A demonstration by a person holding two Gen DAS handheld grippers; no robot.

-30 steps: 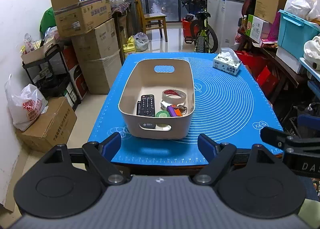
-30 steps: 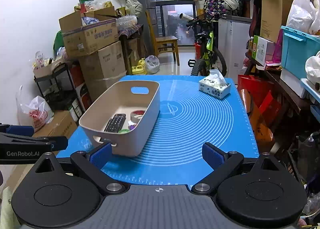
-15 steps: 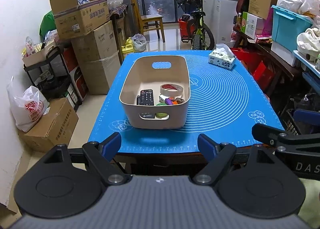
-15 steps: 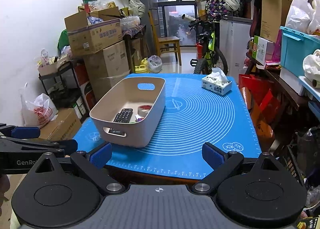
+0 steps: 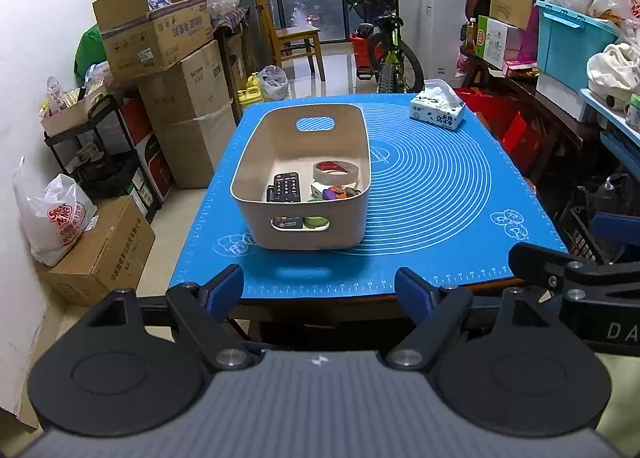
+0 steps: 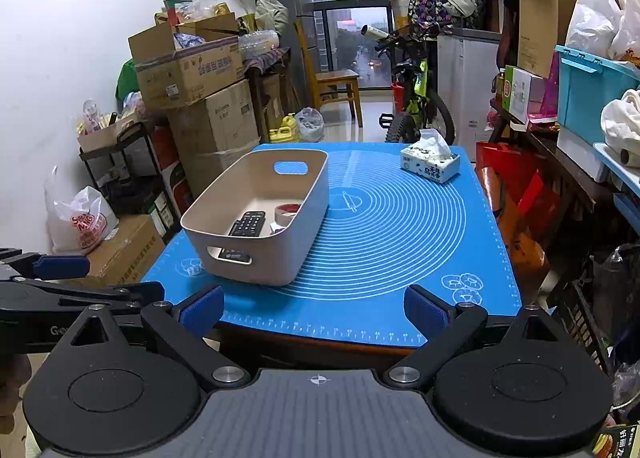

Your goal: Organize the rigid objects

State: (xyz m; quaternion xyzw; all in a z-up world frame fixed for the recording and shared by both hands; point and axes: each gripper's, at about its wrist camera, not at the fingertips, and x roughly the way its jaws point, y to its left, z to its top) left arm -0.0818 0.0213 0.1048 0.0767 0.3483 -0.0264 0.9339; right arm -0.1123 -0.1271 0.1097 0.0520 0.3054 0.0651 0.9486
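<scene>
Here, both the left gripper point(image 5: 320, 292) and right gripper point(image 6: 314, 310) angle downward before the table, jaws spread and empty; the beige bin point(image 5: 256, 174) holds a remote control point(image 5: 286, 187) and tape roll point(image 5: 336, 172).

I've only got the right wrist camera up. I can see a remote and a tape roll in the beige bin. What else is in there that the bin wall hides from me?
Observer: On the left wrist view, a purple piece lies among small bits just in front of the tape roll, against the near wall of the bin.
Operator: Anything lower down?
Observer: A green round item shows through the near handle slot, beside the end of the remote.
Operator: Is the left hand-held gripper carrying anything?
Observer: No. The left hand-held gripper has its jaws wide apart with nothing between them.
</scene>
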